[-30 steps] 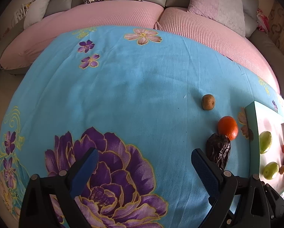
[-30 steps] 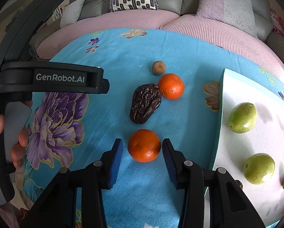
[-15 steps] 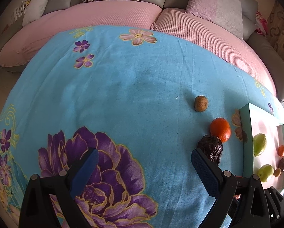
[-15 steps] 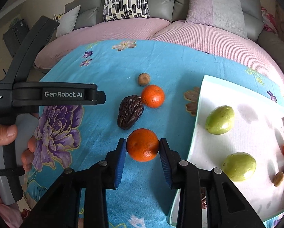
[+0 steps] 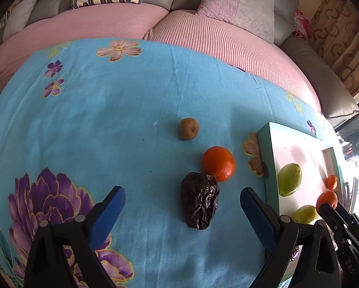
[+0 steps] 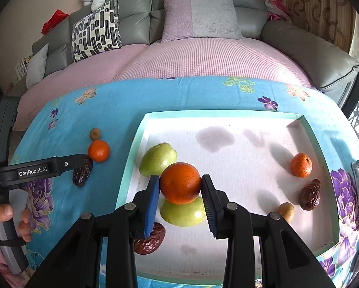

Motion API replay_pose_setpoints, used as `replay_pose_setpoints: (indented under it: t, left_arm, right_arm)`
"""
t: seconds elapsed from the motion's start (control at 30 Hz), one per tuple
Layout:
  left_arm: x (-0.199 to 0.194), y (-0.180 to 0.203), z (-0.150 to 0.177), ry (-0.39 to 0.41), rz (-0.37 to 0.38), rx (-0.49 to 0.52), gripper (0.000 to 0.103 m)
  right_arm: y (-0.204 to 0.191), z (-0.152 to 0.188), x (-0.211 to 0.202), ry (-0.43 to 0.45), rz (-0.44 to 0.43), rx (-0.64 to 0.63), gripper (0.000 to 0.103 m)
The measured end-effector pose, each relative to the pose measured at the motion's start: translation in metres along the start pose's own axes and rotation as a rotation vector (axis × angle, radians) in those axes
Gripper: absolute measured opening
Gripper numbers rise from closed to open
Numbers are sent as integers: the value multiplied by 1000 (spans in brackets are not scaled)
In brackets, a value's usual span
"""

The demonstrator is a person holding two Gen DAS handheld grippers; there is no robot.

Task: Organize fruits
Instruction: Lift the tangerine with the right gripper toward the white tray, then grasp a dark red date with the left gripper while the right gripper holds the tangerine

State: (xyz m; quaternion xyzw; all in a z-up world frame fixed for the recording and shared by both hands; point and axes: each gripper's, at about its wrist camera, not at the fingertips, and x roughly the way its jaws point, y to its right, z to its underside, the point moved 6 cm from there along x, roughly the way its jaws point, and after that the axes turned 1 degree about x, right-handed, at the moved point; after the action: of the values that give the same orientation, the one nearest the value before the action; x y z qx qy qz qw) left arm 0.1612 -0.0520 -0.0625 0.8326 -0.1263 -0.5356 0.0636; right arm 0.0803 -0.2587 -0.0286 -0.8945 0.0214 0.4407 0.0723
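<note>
1. The left gripper point(image 5: 182, 206) hovers low over the blue flowered cloth point(image 5: 107, 120) on the table, its blue fingers point(image 5: 107, 212) spread wide apart and holding nothing.
2. Between and ahead of those fingers lies a dark wrinkled date point(image 5: 200, 202), touching an orange point(image 5: 218, 163); a small brown fruit point(image 5: 189, 128) sits apart beyond them.
3. The left view catches only the near edge of the teal-rimmed tray point(image 5: 267, 163).
4. The right view shows the whole tray point(image 6: 318, 148) from above: two green fruits point(image 6: 158, 159), a small orange point(image 6: 301, 165), a date point(image 6: 310, 195) and a small brown fruit point(image 6: 285, 211).
5. The right gripper point(image 6: 180, 188) is clamped on a held orange point(image 6: 180, 183), raised above the tray's left half.
6. A person's hand point(image 6: 2, 218) grips the left gripper's handle at the right view's left edge.
</note>
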Motion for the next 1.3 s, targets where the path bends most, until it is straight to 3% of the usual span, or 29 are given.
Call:
replay_pose_setpoints:
  t: [0.3,0.43,0.63,1.13,1.3]
  left_arm:
    - [18,16,4,-36,-4,33,69]
    - [20,14,3,-33,-5,18,66]
    - [20,9,3,-27,6,-5,40]
    - [0,12,4,9,19,2,39]
    - [-13,19,5,26,41,24,39]
  right_arm:
    - [24,-1,-6,4,15,52,37]
    - [20,-1,-4,3,10,47,37]
    - [18,-2,-4,5,3,50,37]
    - [44,3,0,-17,-24,136,37]
    - [63,5,1,-22,3,170,37]
